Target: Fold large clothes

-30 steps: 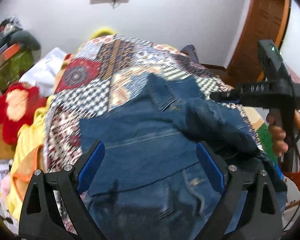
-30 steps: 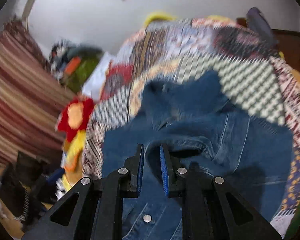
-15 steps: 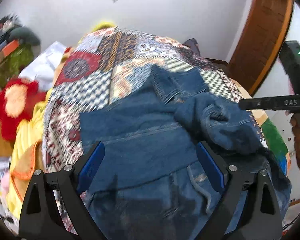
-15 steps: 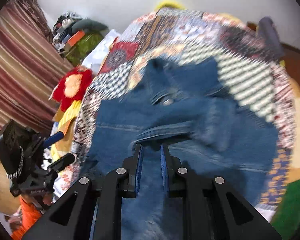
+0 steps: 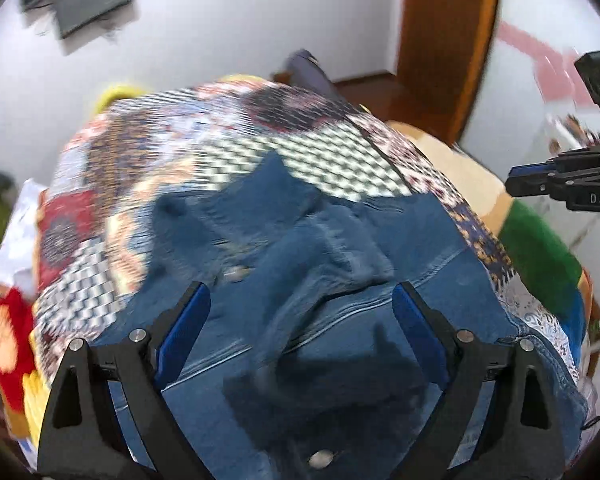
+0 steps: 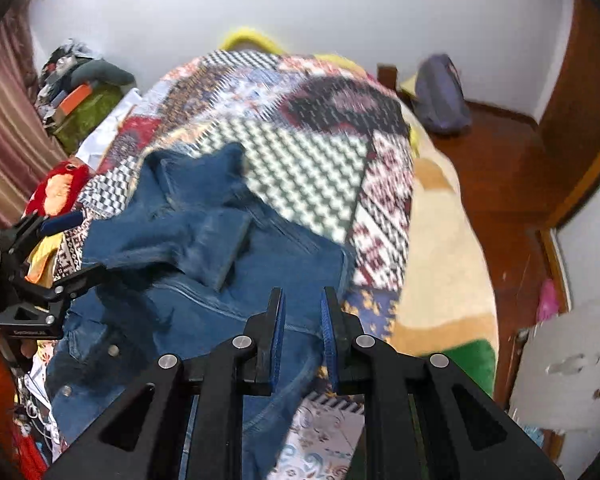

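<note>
The left gripper [image 5: 300, 316] has its fingers spread wide above the denim jacket [image 5: 340, 292], gripping nothing. The right gripper [image 6: 302, 332] has fingers narrowly parted, empty, over the jacket's right edge. The jacket lies on the patchwork bedspread [image 6: 300, 160], long axis running away from the cameras, collar [image 6: 192, 172] at the far end, one sleeve [image 6: 204, 240] folded across the chest. Only the right view shows the backpack [image 6: 440, 96] on the floor.

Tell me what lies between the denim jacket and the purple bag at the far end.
In the right wrist view, only the patchwork quilt lies between the denim jacket and the purple bag.
</note>
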`<action>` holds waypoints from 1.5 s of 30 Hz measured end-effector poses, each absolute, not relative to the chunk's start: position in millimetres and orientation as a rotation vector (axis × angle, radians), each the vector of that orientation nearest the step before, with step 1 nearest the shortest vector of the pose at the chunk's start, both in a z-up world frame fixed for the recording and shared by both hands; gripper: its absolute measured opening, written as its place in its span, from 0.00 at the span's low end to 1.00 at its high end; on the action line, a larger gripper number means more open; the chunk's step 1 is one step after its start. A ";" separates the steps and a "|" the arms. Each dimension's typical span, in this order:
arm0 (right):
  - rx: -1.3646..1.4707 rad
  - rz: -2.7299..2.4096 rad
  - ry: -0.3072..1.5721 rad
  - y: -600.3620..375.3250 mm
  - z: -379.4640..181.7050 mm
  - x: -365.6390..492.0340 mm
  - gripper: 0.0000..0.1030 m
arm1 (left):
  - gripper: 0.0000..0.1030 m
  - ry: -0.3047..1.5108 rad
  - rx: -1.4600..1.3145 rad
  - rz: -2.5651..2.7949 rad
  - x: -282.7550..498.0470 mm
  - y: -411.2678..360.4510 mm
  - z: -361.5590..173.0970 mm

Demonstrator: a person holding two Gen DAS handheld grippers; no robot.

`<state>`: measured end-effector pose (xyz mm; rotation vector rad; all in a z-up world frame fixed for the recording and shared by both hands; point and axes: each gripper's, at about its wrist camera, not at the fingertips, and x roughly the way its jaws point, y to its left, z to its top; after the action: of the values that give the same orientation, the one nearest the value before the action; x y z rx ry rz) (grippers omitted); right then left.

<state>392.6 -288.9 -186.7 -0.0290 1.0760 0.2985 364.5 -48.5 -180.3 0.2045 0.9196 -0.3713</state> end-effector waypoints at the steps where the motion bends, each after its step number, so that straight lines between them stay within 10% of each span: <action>1: -0.013 0.302 1.101 -294.8 -195.5 393.6 0.14 | 0.89 0.939 0.213 -0.393 368.9 -57.5 -186.3; 14: 0.027 0.369 1.290 -290.9 -283.1 392.9 0.14 | 0.87 1.052 0.542 -0.340 412.2 -123.6 -276.9; 22: 0.083 0.374 1.308 -293.5 -295.2 393.0 0.14 | 0.35 0.962 0.401 -0.279 413.0 -99.5 -264.3; 36: 0.036 0.323 1.311 -286.6 -290.4 388.7 0.14 | 0.23 0.771 -0.004 -0.167 348.4 51.4 -143.7; 45: 0.039 0.272 1.315 -283.0 -292.3 387.0 0.14 | 0.22 0.911 -0.138 -0.031 297.0 147.9 -203.3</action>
<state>387.0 -283.0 -292.3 0.0388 1.3147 0.2723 297.0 147.9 -203.3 -0.1381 0.9108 -0.0306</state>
